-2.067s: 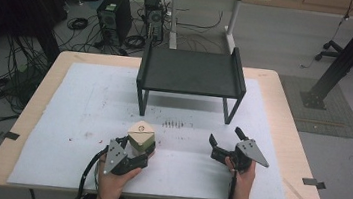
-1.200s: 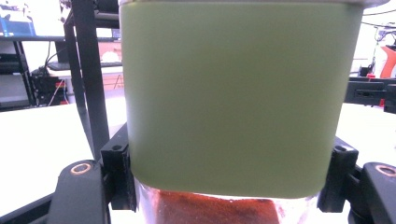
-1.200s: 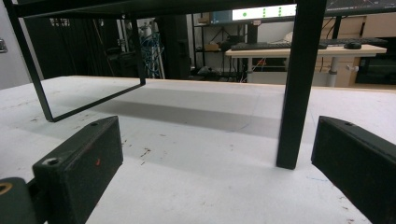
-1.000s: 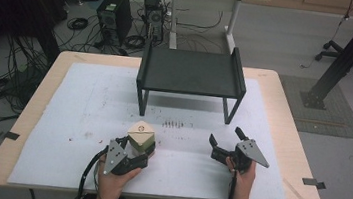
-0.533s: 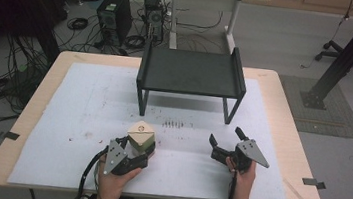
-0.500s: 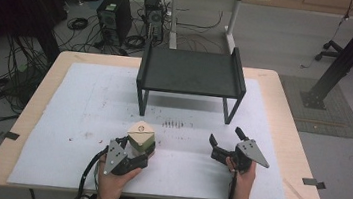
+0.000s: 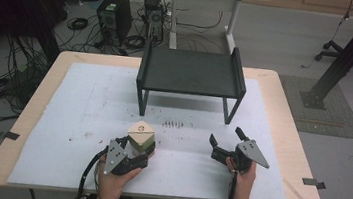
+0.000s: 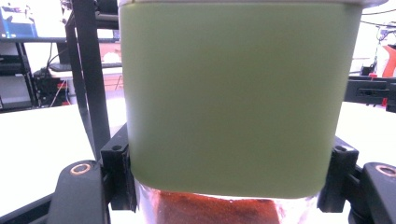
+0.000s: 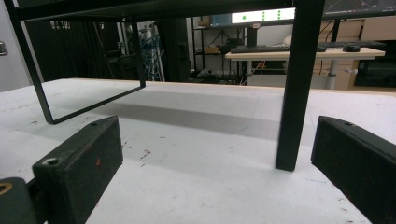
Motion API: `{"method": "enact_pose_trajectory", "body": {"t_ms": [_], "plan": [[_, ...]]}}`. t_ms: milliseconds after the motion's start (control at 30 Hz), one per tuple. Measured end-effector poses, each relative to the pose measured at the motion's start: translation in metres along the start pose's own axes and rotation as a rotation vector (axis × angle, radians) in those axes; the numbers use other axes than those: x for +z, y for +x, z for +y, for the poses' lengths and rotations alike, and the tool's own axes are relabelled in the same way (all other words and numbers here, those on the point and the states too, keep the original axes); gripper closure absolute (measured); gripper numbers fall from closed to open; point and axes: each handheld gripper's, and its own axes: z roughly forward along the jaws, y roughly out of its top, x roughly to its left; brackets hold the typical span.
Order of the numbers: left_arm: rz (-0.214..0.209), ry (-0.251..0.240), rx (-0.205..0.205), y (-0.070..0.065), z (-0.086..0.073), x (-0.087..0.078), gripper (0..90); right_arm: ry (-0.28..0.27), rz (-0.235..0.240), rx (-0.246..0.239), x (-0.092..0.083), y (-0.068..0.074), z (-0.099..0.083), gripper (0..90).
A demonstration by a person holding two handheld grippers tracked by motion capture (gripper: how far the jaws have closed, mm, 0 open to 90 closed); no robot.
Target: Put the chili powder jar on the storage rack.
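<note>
At lower left of the high view, the left gripper (image 7: 134,151) clamped a squarish pale-green container with a tan lid (image 7: 140,135) (reddish contents showed through its clear base in the left gripper view), resting on the white mat-covered wooden table (image 7: 62,111). The black metal shelf stand (image 7: 190,72) stood at upper centre. At lower right, the right gripper (image 7: 227,138) sat with jaws spread wide, holding nothing.

Wooden table (image 7: 284,112) covered by a white mat (image 7: 89,99); a black metal stand (image 7: 190,73) sits at the mat's far centre.
</note>
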Motion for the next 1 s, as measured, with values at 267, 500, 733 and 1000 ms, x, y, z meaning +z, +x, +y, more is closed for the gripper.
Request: {"method": "enact_pose_trajectory", "body": {"t_ms": [267, 500, 733, 1000], "plan": [[0.001, 0.0, 0.0, -0.0001, 0.0001, 0.0002, 28.2, 0.007, 0.001, -0.003, 0.0006, 0.0002, 0.0003, 2.0], [0.001, 0.0, 0.0, -0.0001, 0.0001, 0.0001, 28.2, 0.003, 0.001, -0.008, 0.0002, 0.0006, 0.0001, 2.1], [-0.003, 0.0, -0.005, 0.0004, 0.0001, 0.0, 28.3, -0.01, -0.006, -0.007, -0.0005, 0.0008, -0.0003, 2.0], [-0.007, 0.002, -0.012, 0.0009, 0.0005, -0.0004, 28.4, -0.012, -0.006, -0.004, -0.0007, 0.0006, -0.0003, 2.0]]}}
